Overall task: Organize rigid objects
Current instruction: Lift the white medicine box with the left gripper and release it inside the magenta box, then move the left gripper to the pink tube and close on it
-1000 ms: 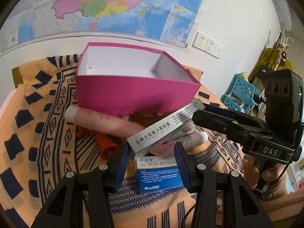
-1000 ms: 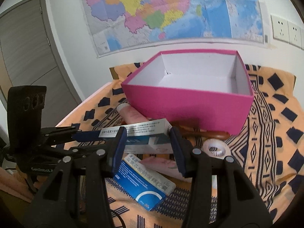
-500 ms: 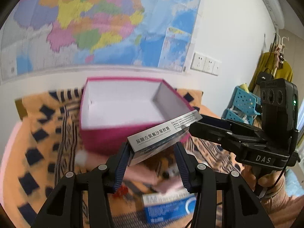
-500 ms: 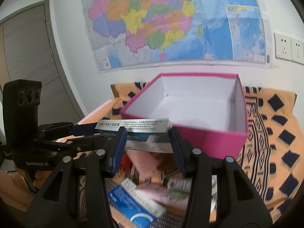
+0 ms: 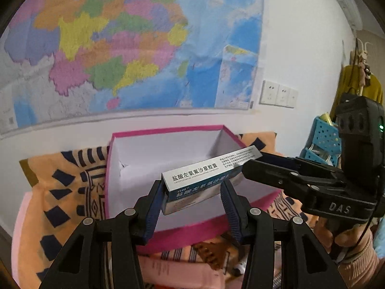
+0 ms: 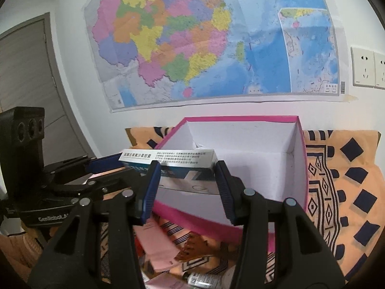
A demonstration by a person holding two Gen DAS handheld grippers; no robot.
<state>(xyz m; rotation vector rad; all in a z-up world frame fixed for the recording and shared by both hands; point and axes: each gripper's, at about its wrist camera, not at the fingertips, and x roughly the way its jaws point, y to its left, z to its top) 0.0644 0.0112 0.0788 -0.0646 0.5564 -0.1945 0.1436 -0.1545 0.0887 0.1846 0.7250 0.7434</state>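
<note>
Both tongs carry one medicine carton (image 5: 204,180) between them, the left tongs (image 5: 191,203) clamped on one end, the right tongs (image 6: 187,185) on the other. It hangs over the open pink box (image 6: 302,159) on the worktop; next it likely needs lowering inside and both grips released

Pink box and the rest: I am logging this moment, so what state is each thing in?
Pink box: open, no lid, empty.
Medicine carton: closed, held in the air over the pink box by both grippers, one at each end.
Left gripper: shut on the medicine carton.
Right gripper: shut on the medicine carton.
Pink tube: lying on the patterned cloth.
Small bottle: lying on its side.
</note>
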